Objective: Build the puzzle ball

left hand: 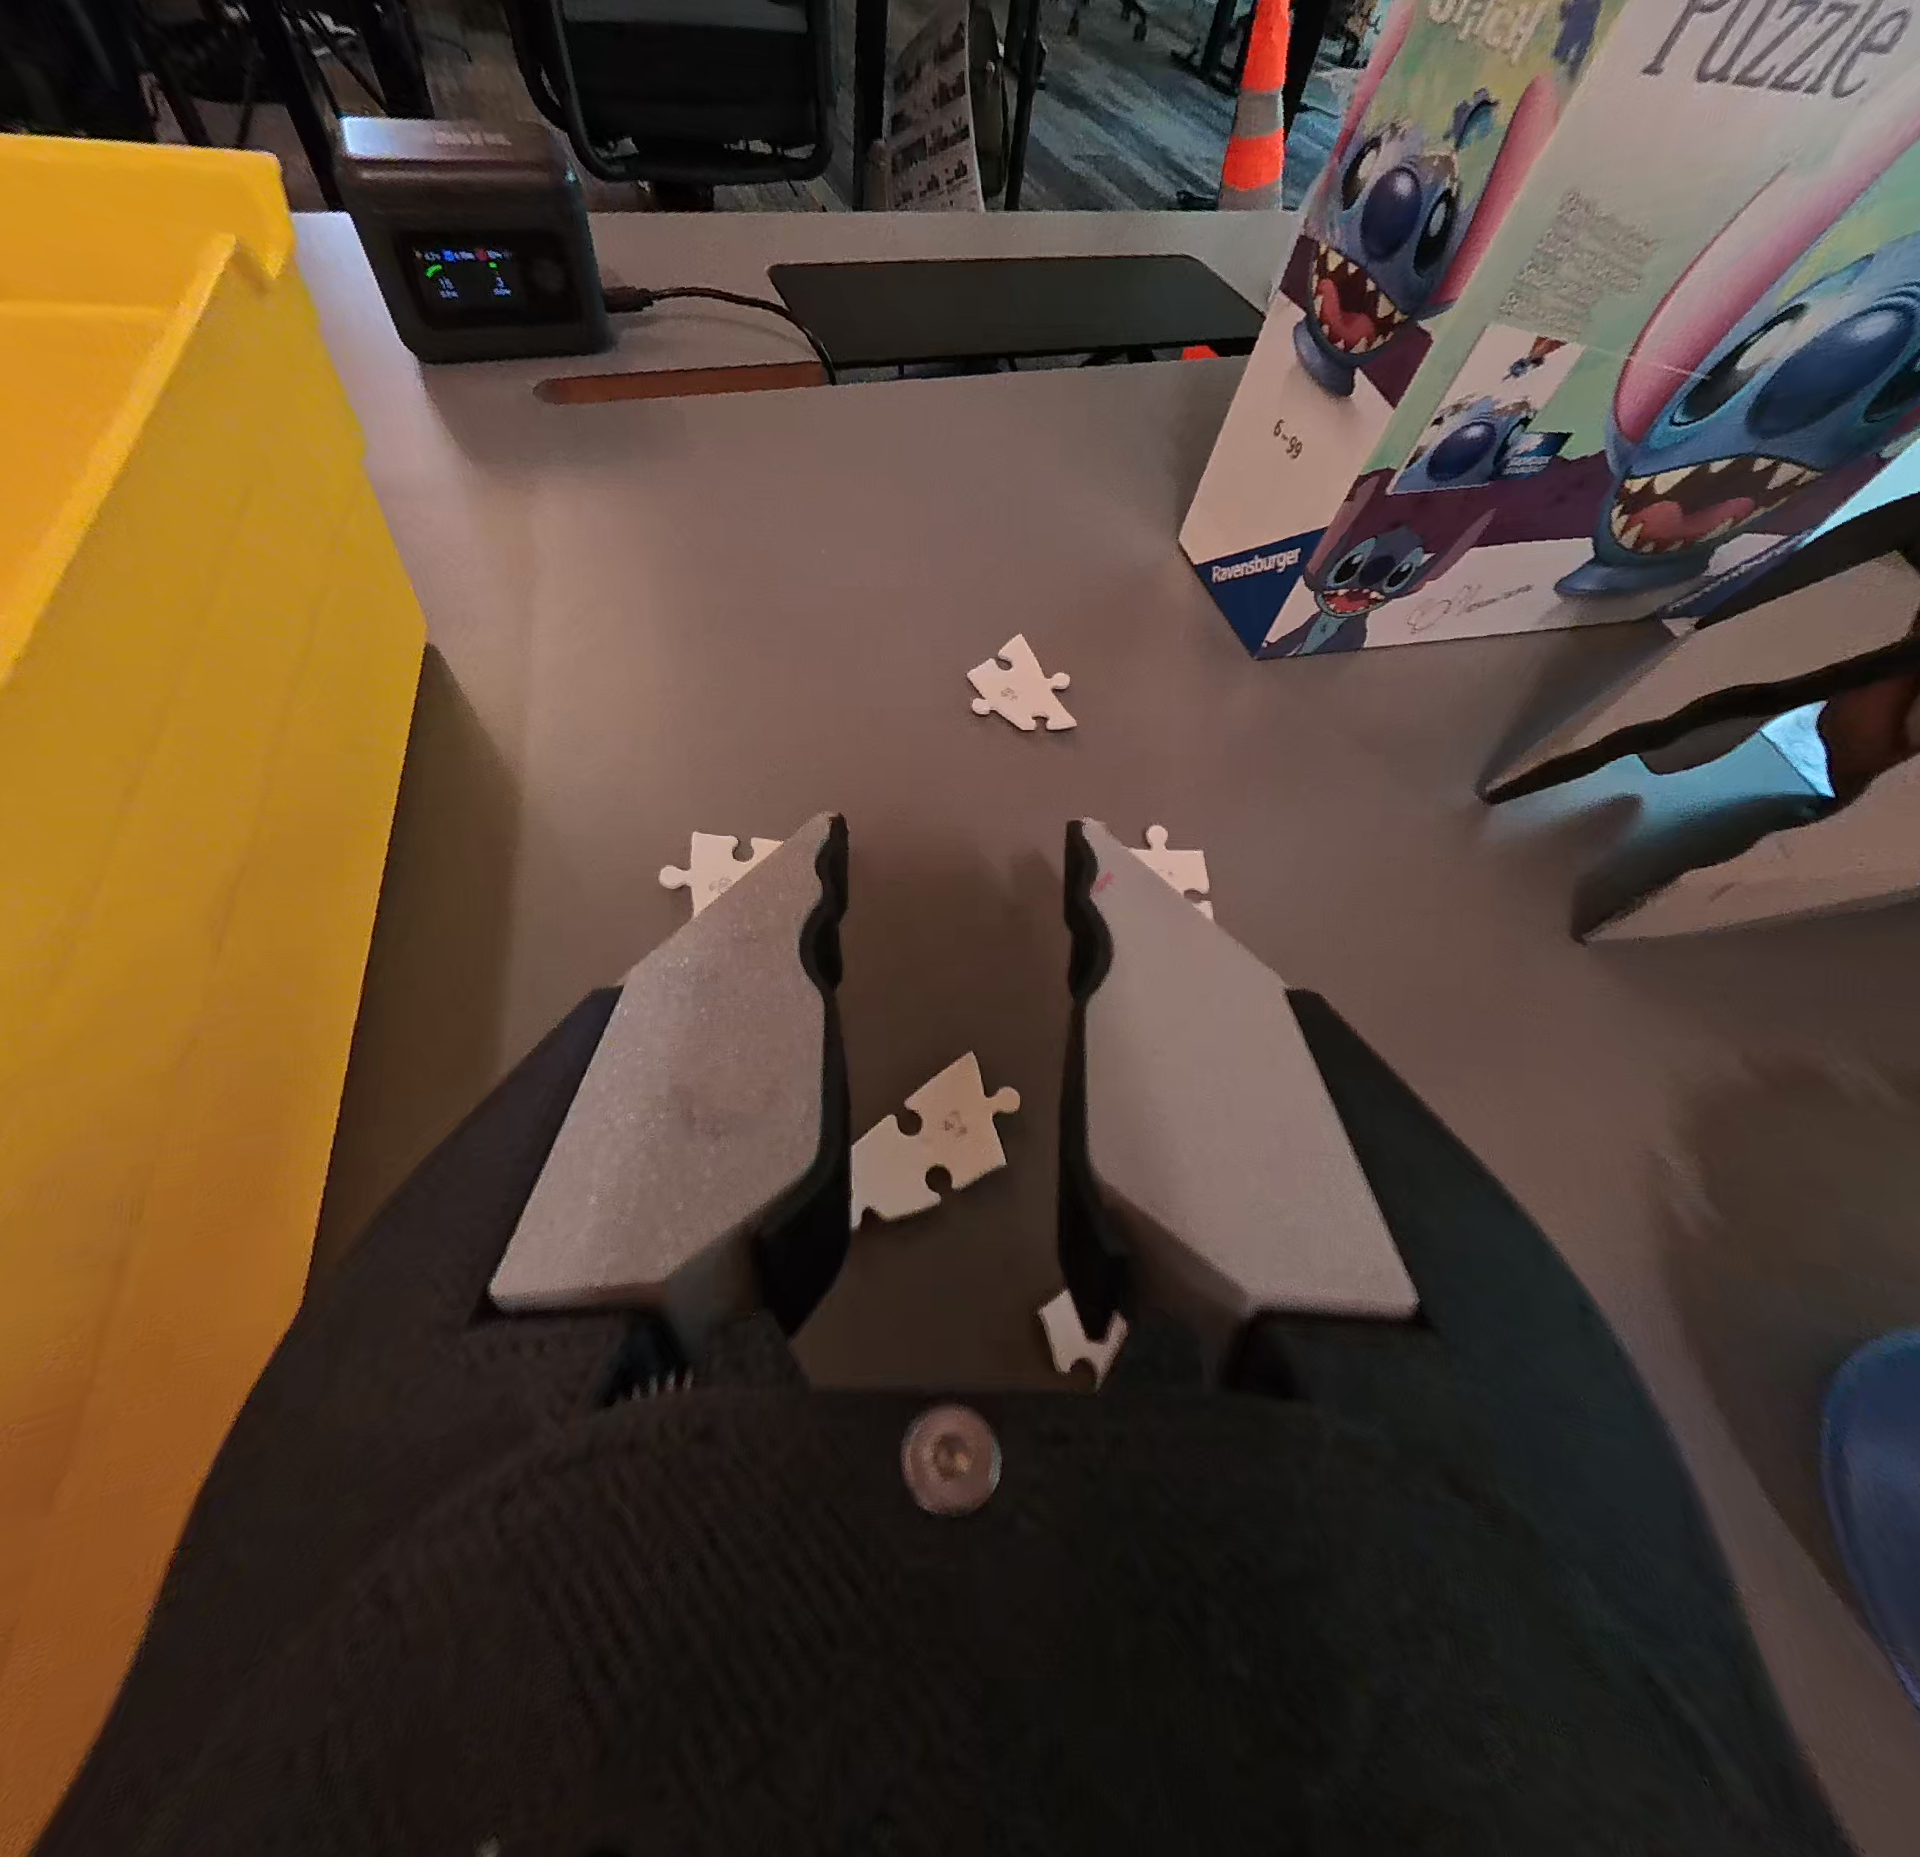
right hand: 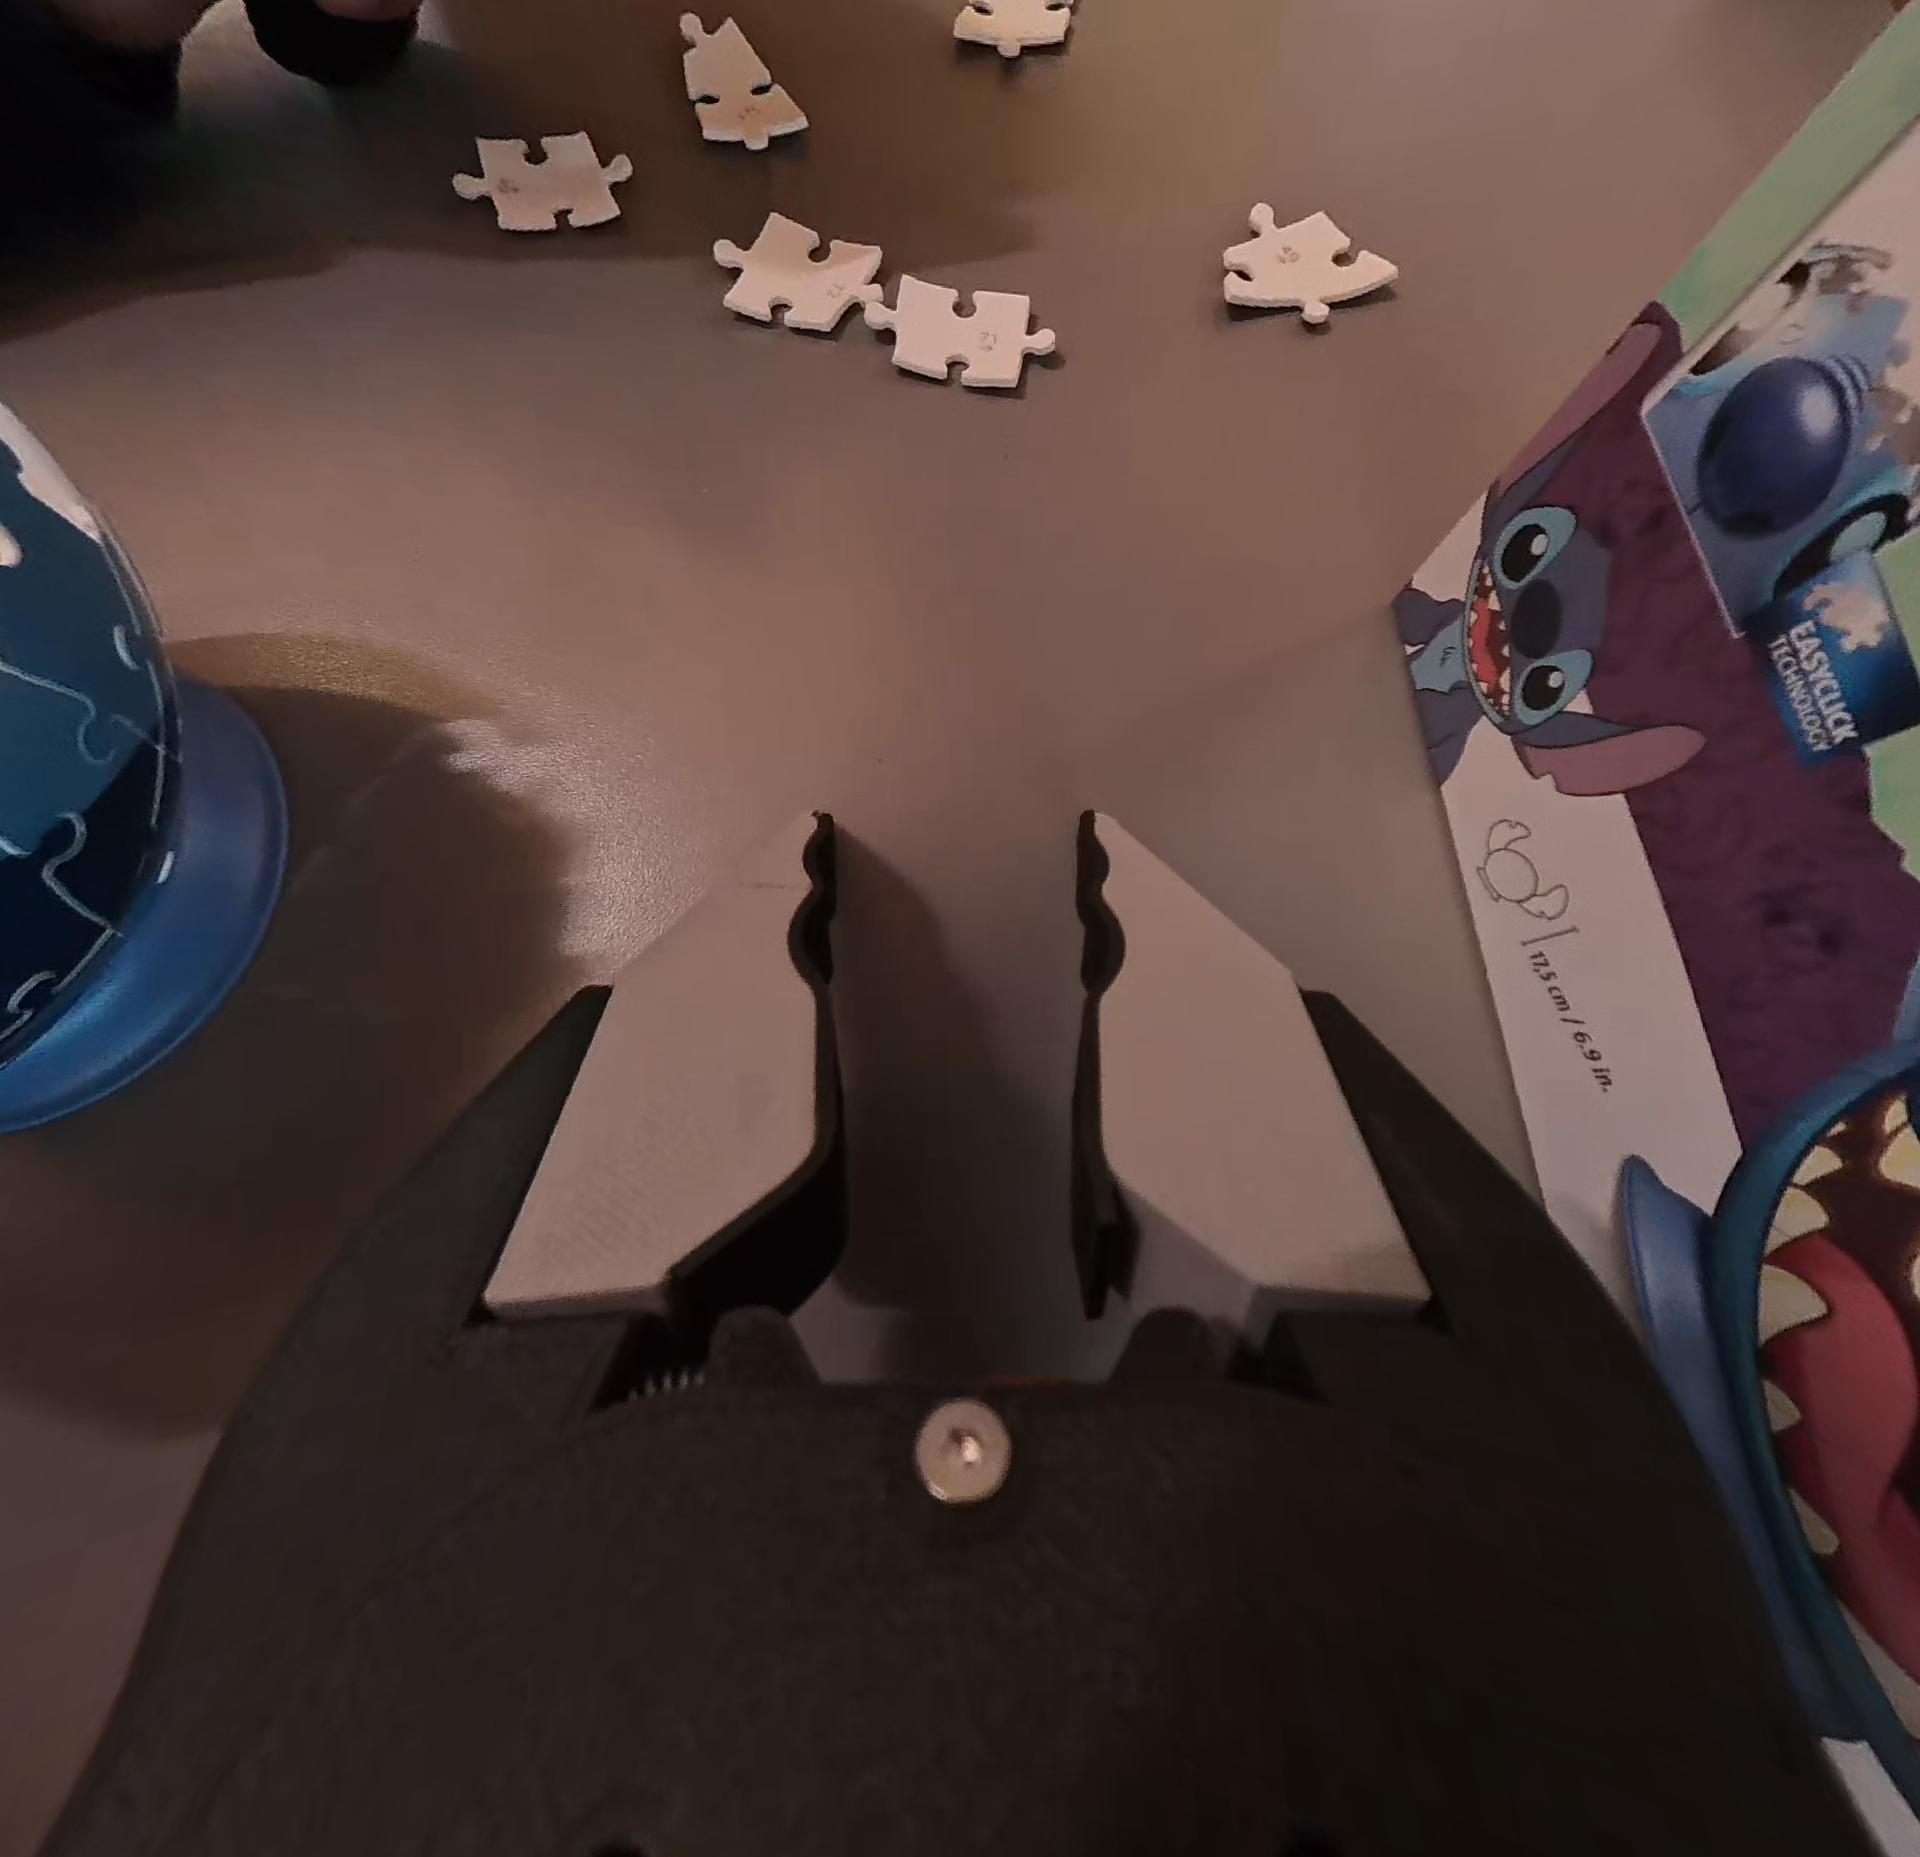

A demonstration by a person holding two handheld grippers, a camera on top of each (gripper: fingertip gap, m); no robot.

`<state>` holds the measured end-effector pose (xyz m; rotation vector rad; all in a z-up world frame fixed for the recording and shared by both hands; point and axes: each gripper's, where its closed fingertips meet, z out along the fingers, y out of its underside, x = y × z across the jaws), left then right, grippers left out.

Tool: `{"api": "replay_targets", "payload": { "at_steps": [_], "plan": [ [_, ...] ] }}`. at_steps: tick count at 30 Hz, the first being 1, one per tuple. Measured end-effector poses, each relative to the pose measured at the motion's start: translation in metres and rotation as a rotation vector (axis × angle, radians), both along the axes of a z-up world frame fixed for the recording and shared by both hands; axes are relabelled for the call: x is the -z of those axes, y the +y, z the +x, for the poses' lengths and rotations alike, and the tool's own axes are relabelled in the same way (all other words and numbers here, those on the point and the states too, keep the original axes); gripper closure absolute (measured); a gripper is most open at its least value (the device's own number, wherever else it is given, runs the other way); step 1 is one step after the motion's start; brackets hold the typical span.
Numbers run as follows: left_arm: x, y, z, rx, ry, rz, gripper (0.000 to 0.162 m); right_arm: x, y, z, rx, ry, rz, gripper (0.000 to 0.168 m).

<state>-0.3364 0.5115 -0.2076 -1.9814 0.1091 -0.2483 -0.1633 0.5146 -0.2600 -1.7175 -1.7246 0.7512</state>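
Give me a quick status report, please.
Left gripper open, empty; right gripper likewise. Part-built blue puzzle ball on stand. White loose pieces on grey table. Nothing blocking.

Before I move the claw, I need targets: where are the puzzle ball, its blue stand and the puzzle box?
puzzle ball [right hand: 62, 685]: right wrist view, on its blue pieced side.
blue stand [right hand: 208, 914]: right wrist view, on the rim.
puzzle box [left hand: 1475, 373]: left wrist view, on its printed side.

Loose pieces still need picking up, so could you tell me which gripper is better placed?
Probably left: the left gripper hangs open right over the pieces. The right gripper is open over bare table, farther away.
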Motion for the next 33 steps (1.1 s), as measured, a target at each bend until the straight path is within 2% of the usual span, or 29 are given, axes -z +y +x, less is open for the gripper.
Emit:
{"api": "replay_targets", "payload": {
  "at_steps": [7, 12, 17, 33],
  "plan": [
    [-0.002, 0.000, -0.005, -0.029, 0.012, 0.012, 0.123, 0.000, 0.000, 0.000, 0.002, 0.004, -0.022, 0.125],
    [0.008, -0.002, -0.017, -0.090, 0.035, -0.057, 0.124, 0.000, 0.000, 0.000, 0.001, 0.003, -0.015, 0.124],
    [0.002, -0.004, -0.026, -0.139, 0.041, -0.052, 0.126, 0.000, 0.000, 0.000, -0.001, 0.002, -0.010, 0.124],
    [-0.003, -0.006, -0.030, -0.149, 0.046, -0.062, 0.126, -0.001, 0.000, 0.000, -0.001, 0.006, -0.028, 0.124]
  ]
}}
